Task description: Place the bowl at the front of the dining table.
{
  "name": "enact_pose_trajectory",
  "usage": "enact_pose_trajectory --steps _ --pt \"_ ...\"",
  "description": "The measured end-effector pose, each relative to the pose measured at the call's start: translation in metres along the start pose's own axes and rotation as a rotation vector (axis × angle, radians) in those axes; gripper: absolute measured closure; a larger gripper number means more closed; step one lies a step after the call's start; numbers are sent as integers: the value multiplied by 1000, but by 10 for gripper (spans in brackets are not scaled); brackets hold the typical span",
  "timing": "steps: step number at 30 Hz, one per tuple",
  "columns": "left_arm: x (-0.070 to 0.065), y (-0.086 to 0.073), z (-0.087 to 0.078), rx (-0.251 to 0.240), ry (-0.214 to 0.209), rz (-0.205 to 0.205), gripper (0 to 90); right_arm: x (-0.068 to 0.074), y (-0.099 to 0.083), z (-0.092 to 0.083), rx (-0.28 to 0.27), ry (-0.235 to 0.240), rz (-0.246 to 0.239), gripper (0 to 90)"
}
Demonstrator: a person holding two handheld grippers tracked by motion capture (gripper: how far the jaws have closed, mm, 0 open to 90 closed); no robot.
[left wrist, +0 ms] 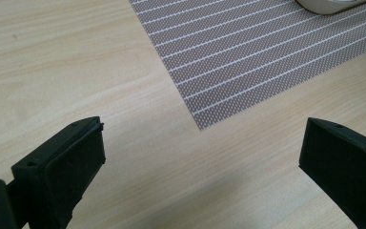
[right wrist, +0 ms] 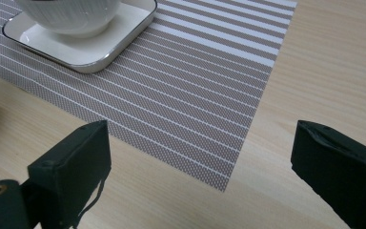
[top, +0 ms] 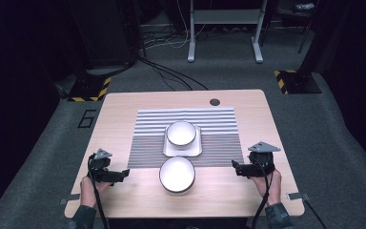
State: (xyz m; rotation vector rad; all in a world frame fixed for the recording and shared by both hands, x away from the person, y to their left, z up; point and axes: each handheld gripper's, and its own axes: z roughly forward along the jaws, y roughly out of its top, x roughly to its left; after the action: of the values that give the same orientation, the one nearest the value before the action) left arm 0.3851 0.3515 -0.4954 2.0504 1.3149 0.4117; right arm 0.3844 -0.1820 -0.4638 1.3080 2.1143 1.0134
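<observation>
Both grippers stand with jaws spread wide and nothing between them. The left gripper [top: 124, 174] hangs low over bare wood just off the near left corner of the striped mat [top: 186, 138], its jaws pointing toward the near bowl [top: 177, 174]. The right gripper [top: 235, 167] mirrors it off the mat's near right corner, jaws also turned inward toward that bowl.

The near bowl sits on the table [top: 124, 109] just in front of the mat's near edge, between the two grippers and apart from both. A second bowl [top: 181, 133] rests on a square white plate [top: 183, 149] at the middle of the mat.

The likely trouble is the smooth, rounded bowl wall: a pinch from one side could slide off or tip the bowl, and a push from either gripper could shove it onto the mat's edge and against the plate. Closing both at uneven heights might rock it.

Each hand grips its tool from behind, forearms coming in from the near edge of the table, wrists held low and roughly level.
</observation>
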Motion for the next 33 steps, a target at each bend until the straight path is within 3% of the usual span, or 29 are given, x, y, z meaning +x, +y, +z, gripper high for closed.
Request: enact_pose_trajectory --steps 5,13,22,26,28,33 --pt "2 -12 0 -13 -10 12 10 -3 -15 -2 -10 -25 12 63" --pt "6 -30 -1 -23 -3 -3 5 -12 -40 -2 26 -57 39 43" --pt "10 -43 1 -14 39 12 0 -25 -59 -2 60 -95 67 26" --pt "7 -46 2 -24 67 46 0 -28 -65 5 102 -100 59 6" --pt "8 -48 3 -42 68 42 0 -29 -70 10 141 -91 50 0" --pt "9 -49 3 -50 68 44 0 -34 -78 9 93 -76 63 0"
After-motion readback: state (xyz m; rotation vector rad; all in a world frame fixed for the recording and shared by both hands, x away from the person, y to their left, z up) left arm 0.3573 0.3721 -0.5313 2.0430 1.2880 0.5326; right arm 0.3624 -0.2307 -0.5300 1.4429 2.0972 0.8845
